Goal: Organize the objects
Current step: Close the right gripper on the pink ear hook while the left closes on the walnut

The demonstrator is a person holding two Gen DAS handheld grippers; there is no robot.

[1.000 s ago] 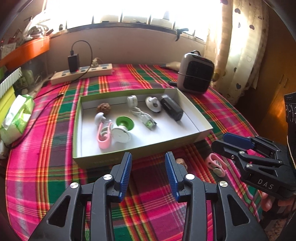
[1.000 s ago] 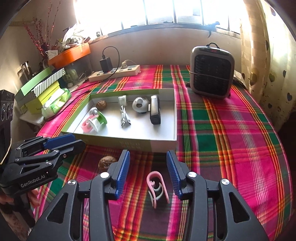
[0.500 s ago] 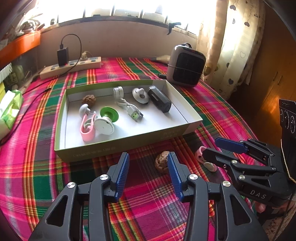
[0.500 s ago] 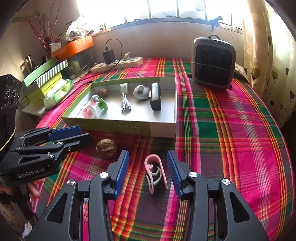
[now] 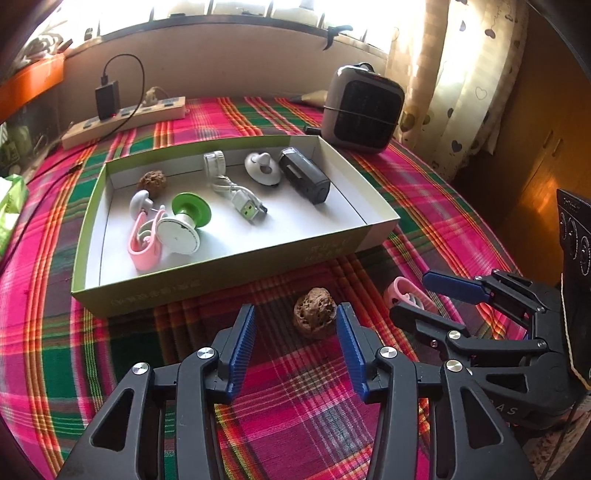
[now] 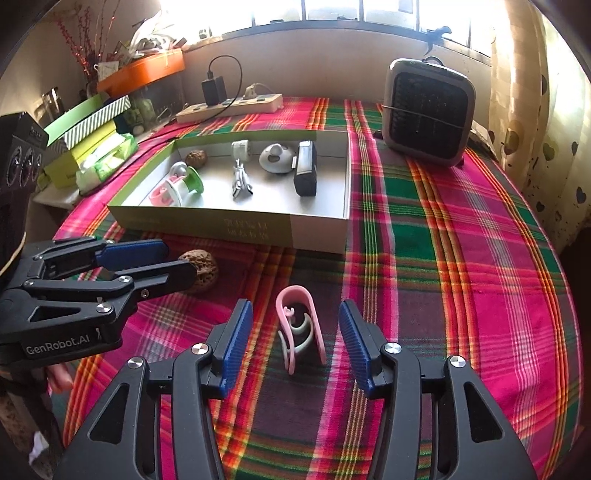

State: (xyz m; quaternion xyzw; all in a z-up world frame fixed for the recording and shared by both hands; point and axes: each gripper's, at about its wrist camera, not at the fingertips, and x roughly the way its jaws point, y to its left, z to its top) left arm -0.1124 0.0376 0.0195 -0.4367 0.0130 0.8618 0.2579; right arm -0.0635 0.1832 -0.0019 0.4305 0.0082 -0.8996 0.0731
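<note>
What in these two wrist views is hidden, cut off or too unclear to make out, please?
- Pink clip, left wrist view: mostly hidden behind the right gripper.
- Walnut, right wrist view: partly covered by the left gripper.
- Print on the box front wall: too faint to read in either view.
- Window: blown out by glare.

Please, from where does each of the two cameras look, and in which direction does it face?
Left wrist: sits on the left tongs, facing down and forward at the walnut between its opening jaws; the right tongs show at the right.
Right wrist: sits on the right tongs, facing down and forward at the pink clip between its opening jaws; the left tongs show at the left.
Shared: green box, heater, power strip, plaid cloth.
</note>
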